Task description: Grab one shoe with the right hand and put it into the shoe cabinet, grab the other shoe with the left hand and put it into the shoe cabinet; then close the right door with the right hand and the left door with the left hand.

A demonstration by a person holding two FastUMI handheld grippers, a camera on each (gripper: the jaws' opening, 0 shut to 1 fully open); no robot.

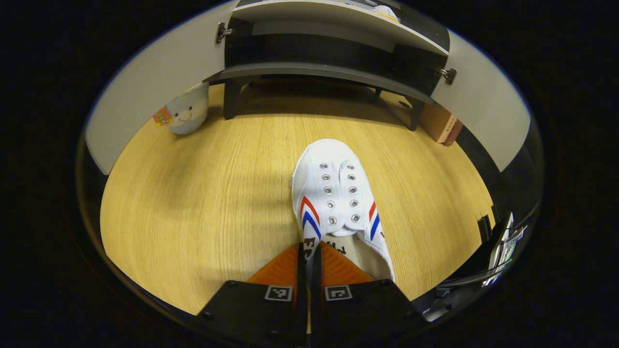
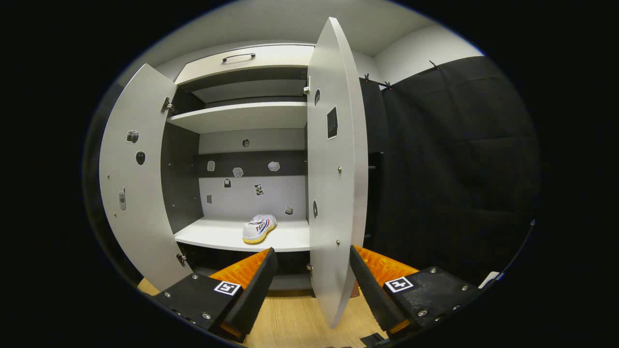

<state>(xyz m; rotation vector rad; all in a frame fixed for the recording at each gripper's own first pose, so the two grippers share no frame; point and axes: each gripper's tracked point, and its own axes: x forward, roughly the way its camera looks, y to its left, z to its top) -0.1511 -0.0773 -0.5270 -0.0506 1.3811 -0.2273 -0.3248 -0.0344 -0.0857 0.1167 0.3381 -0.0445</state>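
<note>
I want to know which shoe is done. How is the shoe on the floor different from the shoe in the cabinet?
The floor shoe lies on the wooden floor, its side pinched by the left gripper; the cabinet shoe sits untouched on a white shelf. Both are white with red and blue stripes.

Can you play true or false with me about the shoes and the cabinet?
1. One shoe already sits on a cabinet shelf. True.
2. Both cabinet doors are closed. False: the left door and right door both stand open.
3. The left hand-held gripper is pinching the side wall of the second shoe. True.
4. That second shoe is black. False: it is white with red and blue stripes.
5. The right hand-held gripper is holding a shoe. False: it is open and empty, with the right door's edge between its fingers.
</note>
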